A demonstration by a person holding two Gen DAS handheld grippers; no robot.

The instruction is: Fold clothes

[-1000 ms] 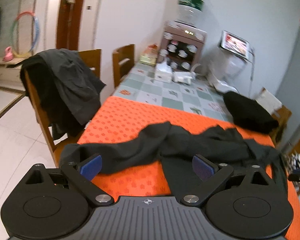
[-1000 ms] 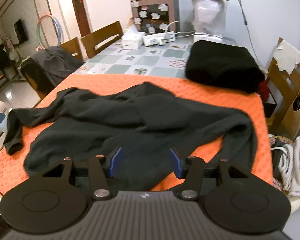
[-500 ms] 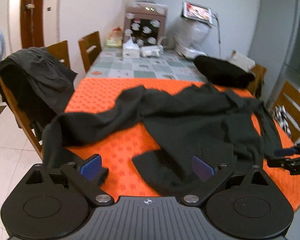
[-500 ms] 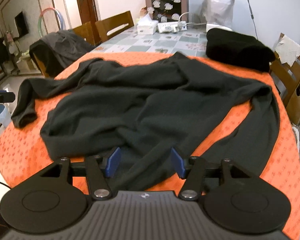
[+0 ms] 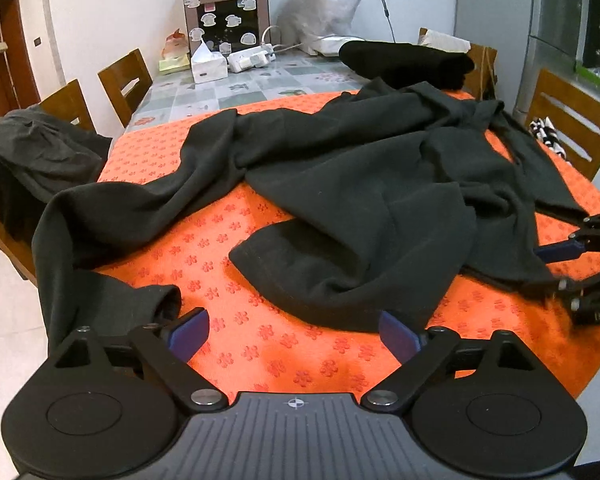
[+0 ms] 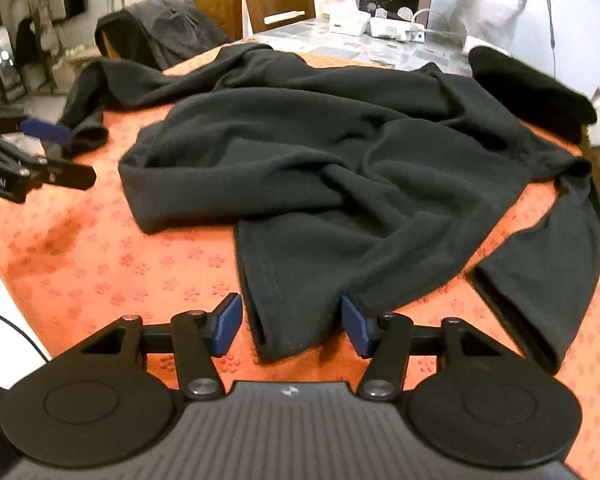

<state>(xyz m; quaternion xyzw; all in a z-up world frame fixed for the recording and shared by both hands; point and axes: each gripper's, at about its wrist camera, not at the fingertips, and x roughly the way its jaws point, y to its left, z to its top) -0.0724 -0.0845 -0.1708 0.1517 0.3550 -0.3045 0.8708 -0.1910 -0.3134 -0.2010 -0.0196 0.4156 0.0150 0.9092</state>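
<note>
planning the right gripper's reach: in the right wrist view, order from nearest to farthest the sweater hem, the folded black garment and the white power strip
1. Sweater hem: between the right gripper fingers, on the orange cloth.
2. Folded black garment: far right of the table.
3. White power strip: far end, near the wall.

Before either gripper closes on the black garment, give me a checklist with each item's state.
1. Left gripper open: ok.
2. Right gripper open: ok.
3. Hem corner of the black garment between the right gripper's fingers: ok.
4. Fabric between the left gripper's fingers: not ok, only orange tablecloth there; the sleeve cuff lies just to its left.
5. Garment flat: not ok, bunched and creased.
6. Folded black pile apart from the garment: cannot tell, their edges meet in view.
</note>
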